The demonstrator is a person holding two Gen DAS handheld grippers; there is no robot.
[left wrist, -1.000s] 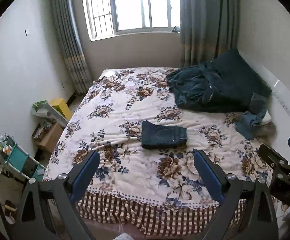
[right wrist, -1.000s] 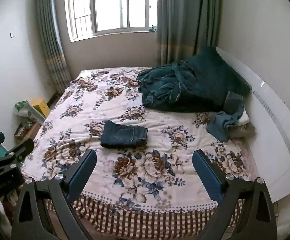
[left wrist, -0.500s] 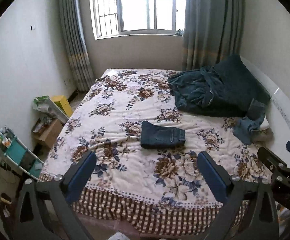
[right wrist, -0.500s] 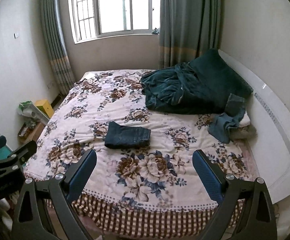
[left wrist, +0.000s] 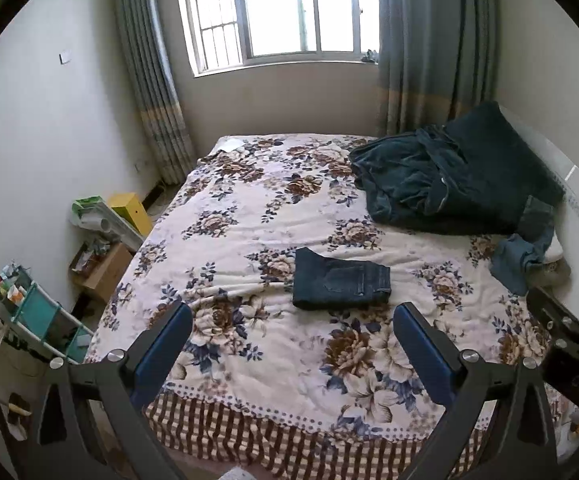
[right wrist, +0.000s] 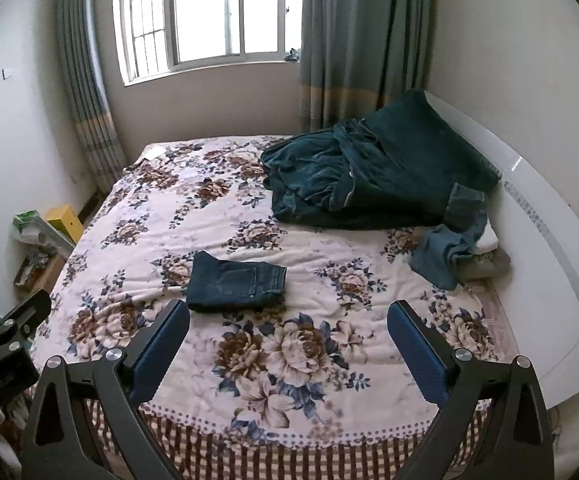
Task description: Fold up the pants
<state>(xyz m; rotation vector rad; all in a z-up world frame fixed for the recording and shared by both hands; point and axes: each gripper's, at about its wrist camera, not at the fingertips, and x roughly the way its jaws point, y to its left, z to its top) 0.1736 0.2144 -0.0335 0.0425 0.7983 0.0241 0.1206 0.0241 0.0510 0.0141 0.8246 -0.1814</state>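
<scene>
On the flowered bedspread (left wrist: pixel 249 216), near the middle of the bed and somewhat toward its foot, the folded pants (left wrist: pixel 340 281) lie flat as a compact dark denim rectangle. Against the frames of a second ago, both views sit closer to the bed and slightly lower: the pants appear larger and nearer the fingertips, and less of the checked bed skirt (left wrist: pixel 249 428) shows below. The pants themselves have not shifted on the spread. Their long axis runs across the bed, side to side in both views, with the bulkier layered end toward the headboard (right wrist: pixel 529 216) side and the plain edge toward the curtain (left wrist: pixel 149 92) side. The left gripper (left wrist: pixel 291 354) stands wide open with nothing between its blue pads, short of the pants. The right gripper (right wrist: pixel 287 350) is likewise spread wide and empty. A heap of dark green bedding (left wrist: pixel 449 176) and a crumpled blue garment (left wrist: pixel 521 248) lie well apart from the pants, by the headboard.
</scene>
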